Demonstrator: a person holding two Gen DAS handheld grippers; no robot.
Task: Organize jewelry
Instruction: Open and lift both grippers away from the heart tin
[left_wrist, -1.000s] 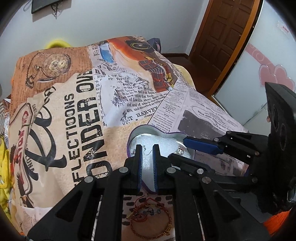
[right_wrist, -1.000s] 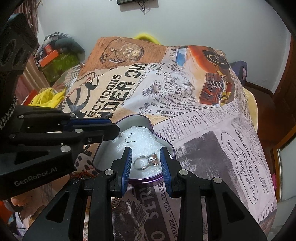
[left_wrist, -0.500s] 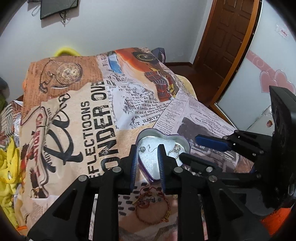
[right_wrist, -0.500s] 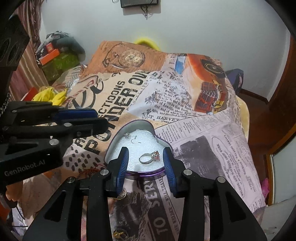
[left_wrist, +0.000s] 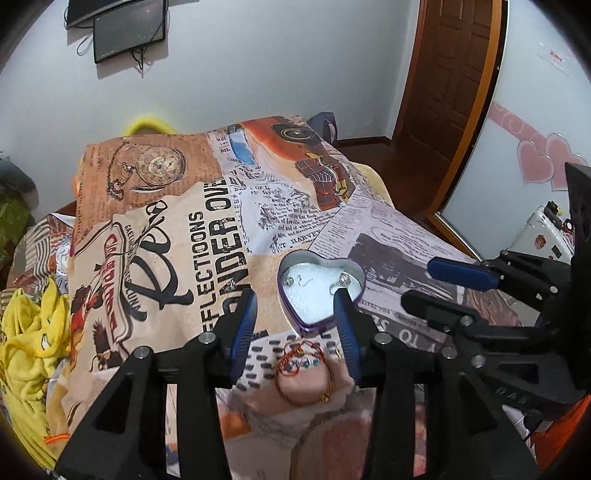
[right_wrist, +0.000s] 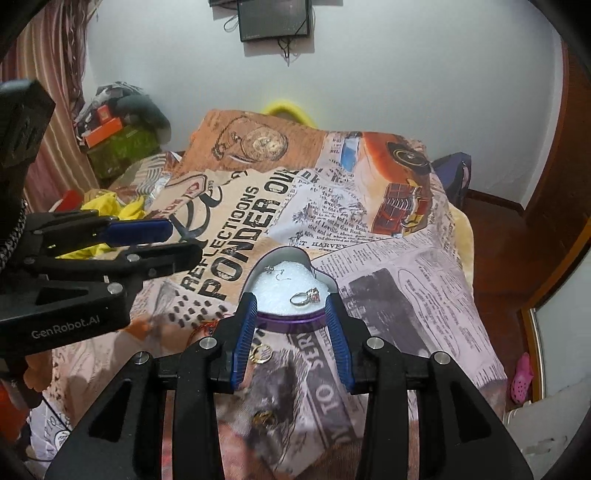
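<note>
A purple heart-shaped tin (left_wrist: 293, 314) (right_wrist: 295, 320) with white padding lies on the printed bedspread. In it lie a silver ring with a pink stone (right_wrist: 306, 297) (left_wrist: 344, 280) and a hook earring (right_wrist: 274, 270) (left_wrist: 295, 282). A red and gold bracelet (left_wrist: 302, 369) lies just in front of the tin. A gold ring (right_wrist: 260, 353) and another gold piece (right_wrist: 265, 418) lie near it. My left gripper (left_wrist: 295, 297) is open and empty above the bracelet. My right gripper (right_wrist: 291, 302) is open and empty just in front of the tin.
The bed is covered by a newspaper-print spread (left_wrist: 177, 236). Yellow cloth (left_wrist: 29, 343) lies at its left edge. A wooden door (left_wrist: 447, 74) and a frosted panel with pink hearts (left_wrist: 532, 166) stand at the right. A monitor (right_wrist: 273, 18) hangs on the far wall.
Both grippers have pulled back and up from the tin. The left gripper's jaws have opened wide; an earring now lies in the tin. The right gripper's jaws have opened wider.
</note>
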